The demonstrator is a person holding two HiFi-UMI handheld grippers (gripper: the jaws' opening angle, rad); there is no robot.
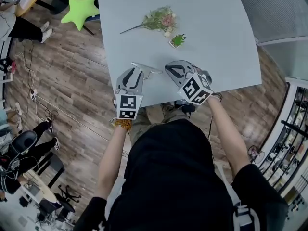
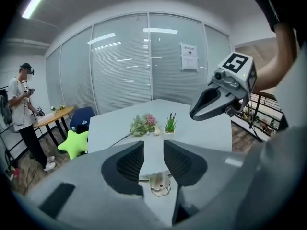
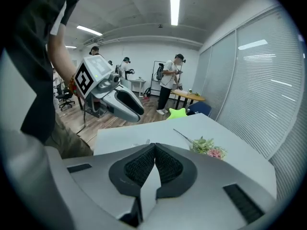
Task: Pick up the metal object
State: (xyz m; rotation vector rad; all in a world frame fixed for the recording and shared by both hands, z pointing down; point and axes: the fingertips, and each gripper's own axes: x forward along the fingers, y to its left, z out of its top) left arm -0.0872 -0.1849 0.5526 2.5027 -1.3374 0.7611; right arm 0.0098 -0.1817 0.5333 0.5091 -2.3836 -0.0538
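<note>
You stand at the near edge of a pale grey table (image 1: 216, 28), holding a gripper in each hand above that edge; the metal object (image 1: 148, 70), a thin bright piece with a flat rounded end, lies flat on the table close to the near edge, towards its left side; your left gripper (image 1: 141, 70) points down at the table right over it, its jaws well apart and empty, and in the left gripper view the metal object (image 2: 157, 181) shows through the gap between the dark ribbed pads (image 2: 128, 162), neither pad pressing on it; your right gripper (image 1: 169, 70) hangs over the same near edge, just to the right of the piece, its jaws fully together with nothing between them, the two ribbed pads (image 3: 169, 166) meeting along their tips in the right gripper view; nearer the middle of the table lies a sprig of flowers (image 1: 159, 19) with a long stem, and a small potted plant (image 1: 177, 40) stands just beside it; off the table's far left corner, a green star cushion (image 1: 80, 9) sits.
</note>
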